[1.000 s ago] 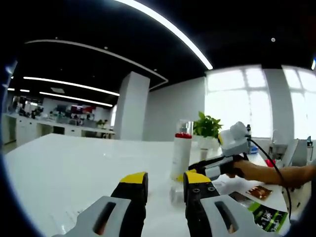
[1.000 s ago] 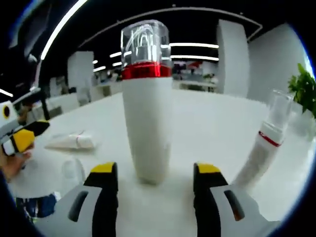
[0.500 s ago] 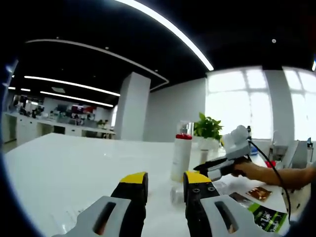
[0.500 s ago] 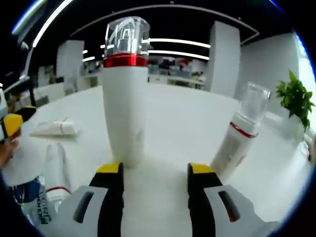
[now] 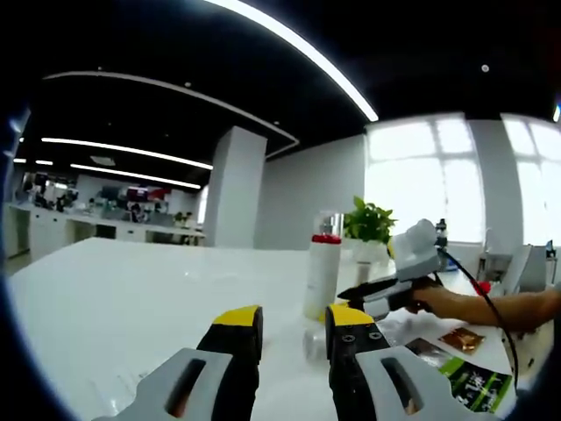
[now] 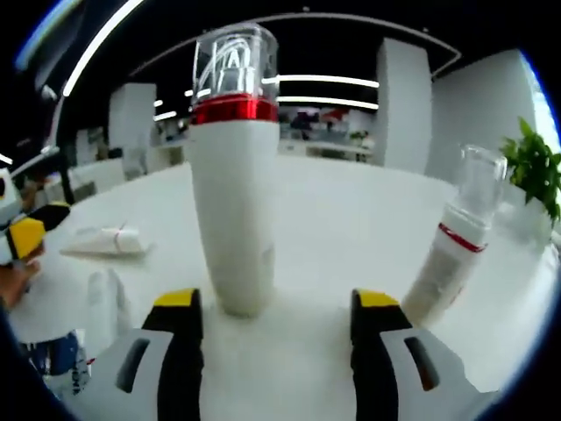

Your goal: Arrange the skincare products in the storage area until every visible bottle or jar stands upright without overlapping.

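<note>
Tall bottle, white with a red collar and clear cap, stands upright on the table, just ahead of the right gripper and between its lines of reach. Jaws spread wide, nothing held; the bottle's foot sits beyond the yellow tips, apart from them. Same bottle shows upright in the left gripper view.

Second bottle, smaller, red band, clear cap, stands to the right of the tall one and well apart from it. It reads as leaning, but that may be the fisheye; upright is likely, not certain.

Tube lies flat on the table to the left of the tall bottle. Nearer the gripper, a pale bottle-like item also appears to lie on its side; blurred, identity unsure.

Progress, as judged: two products up and not overlapping; at least one and probably two pieces left lying. Task roughly half done. The lying items want picking up and standing clear of the others.

Left gripper hovers low over the table, jaws parted with a narrow gap, empty. A small clear item rests on the table just past its tips.

Surface: broad, white, glossy, with printed leaflets at the near right edge. Potted plant behind the tall bottle. Room: open office, dark ceiling with strip lights, white column, bright windows.
</note>
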### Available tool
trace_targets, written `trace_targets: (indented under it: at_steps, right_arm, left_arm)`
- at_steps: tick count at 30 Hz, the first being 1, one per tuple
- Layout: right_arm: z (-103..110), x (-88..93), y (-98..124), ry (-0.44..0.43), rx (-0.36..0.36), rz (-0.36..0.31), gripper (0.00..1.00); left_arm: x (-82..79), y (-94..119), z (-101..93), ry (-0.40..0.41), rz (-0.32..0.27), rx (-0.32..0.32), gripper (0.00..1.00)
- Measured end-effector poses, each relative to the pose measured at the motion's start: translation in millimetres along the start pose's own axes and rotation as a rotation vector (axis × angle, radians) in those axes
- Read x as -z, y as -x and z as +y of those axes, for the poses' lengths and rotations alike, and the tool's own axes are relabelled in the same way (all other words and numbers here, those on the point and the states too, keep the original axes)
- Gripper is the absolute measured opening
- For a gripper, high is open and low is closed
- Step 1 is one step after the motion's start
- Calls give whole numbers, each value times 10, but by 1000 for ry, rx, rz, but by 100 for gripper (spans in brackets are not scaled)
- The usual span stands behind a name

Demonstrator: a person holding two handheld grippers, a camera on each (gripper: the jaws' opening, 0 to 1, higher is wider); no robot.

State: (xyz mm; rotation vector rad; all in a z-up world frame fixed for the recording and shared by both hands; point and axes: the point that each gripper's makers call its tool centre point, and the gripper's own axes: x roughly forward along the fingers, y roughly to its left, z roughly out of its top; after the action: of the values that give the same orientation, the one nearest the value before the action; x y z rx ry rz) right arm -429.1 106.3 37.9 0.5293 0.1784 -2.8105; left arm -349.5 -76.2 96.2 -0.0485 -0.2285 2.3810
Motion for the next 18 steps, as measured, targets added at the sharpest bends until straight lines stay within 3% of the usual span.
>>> trace_targets:
  at_steps: [5, 10, 15, 18]
  right_arm:
    - [-122, 47, 106, -27, 21, 21, 64]
    - [-301, 46, 184, -14, 96, 15, 43]
    - [-40, -56, 150, -69, -29, -36, 55]
    - [50, -104, 51, -67, -49, -40, 59]
  left_arm:
    - [-3, 4, 0, 0, 0, 0, 29]
    - [-14, 13, -1, 7, -7, -2, 28]
    - [-16, 14, -15, 6, -10, -1, 28]
    - [-11, 2, -26, 6, -9, 0, 28]
